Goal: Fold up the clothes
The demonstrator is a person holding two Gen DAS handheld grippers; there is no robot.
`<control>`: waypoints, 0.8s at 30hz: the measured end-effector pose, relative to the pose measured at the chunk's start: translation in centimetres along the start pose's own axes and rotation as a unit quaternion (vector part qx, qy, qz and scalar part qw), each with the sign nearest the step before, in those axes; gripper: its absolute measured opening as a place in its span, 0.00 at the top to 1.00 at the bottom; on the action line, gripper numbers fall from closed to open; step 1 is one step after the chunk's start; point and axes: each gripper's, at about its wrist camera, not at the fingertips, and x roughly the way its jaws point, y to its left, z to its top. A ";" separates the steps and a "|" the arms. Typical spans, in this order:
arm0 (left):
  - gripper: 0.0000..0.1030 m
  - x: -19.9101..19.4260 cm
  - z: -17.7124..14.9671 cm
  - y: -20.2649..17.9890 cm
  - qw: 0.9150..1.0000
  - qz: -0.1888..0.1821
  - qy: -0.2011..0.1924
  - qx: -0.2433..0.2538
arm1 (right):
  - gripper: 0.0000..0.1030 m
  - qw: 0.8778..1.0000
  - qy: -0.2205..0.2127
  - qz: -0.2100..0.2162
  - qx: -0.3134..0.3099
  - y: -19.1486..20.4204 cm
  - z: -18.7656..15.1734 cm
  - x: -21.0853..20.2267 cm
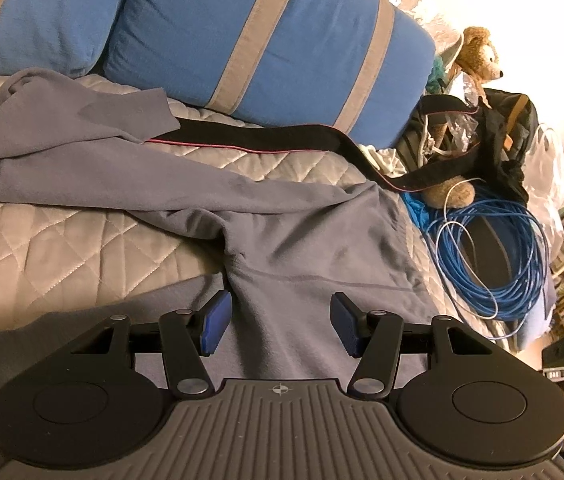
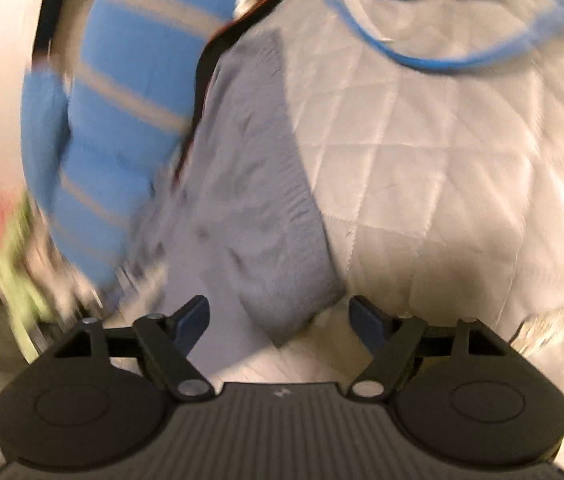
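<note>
Left wrist view has our left gripper [image 1: 277, 326] spread open above the gray garment [image 1: 209, 184], which sprawls unfolded across the quilted bed [image 1: 61, 240]. Our right gripper [image 2: 279, 326], also open and empty, hovers by a sleeve end [image 2: 253, 200], likely to pinch it for folding.

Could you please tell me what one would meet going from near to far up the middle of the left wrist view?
Left gripper, open → grey garment → quilted bed cover → black strap with red edging → blue cushion with grey stripes.
</note>
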 end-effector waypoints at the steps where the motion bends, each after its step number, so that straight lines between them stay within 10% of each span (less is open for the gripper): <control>1: 0.49 0.0 0.0 0.0 1.000 0.000 0.000 0.001 | 0.18 0.999 -0.015 0.019 0.024 -0.7 -0.2 0.2; 5: 0.49 0.1 -0.1 0.1 1.000 0.003 0.002 -0.002 | 0.19 0.994 -0.069 0.052 0.059 -1.5 -1.0 0.9; 7: 0.49 0.2 -0.1 0.1 1.000 0.003 0.003 -0.006 | 0.39 0.993 -0.094 0.051 0.059 -1.2 -1.4 1.1; 9: 0.49 0.2 -0.1 0.1 1.000 0.004 0.004 -0.006 | 0.84 0.993 -0.113 0.003 0.038 -0.1 -1.5 1.1; 13: 0.49 0.3 -0.2 0.2 1.000 0.004 0.006 -0.003 | 0.87 0.972 -0.171 -0.111 -0.113 5.3 -2.0 0.4; 15: 0.49 0.4 -0.2 0.0 1.000 0.002 0.007 -0.001 | 0.87 0.945 -0.191 -0.152 -0.216 8.5 -3.3 0.8; 21: 0.49 0.8 -0.1 -0.8 1.000 -0.004 0.007 0.008 | 0.87 0.778 -0.179 -0.231 -0.556 17.0 -10.7 6.9; 24: 0.49 1.0 -0.1 -1.3 1.000 -0.009 0.007 0.012 | 0.87 0.753 -0.126 -0.207 -0.612 18.0 -12.0 10.1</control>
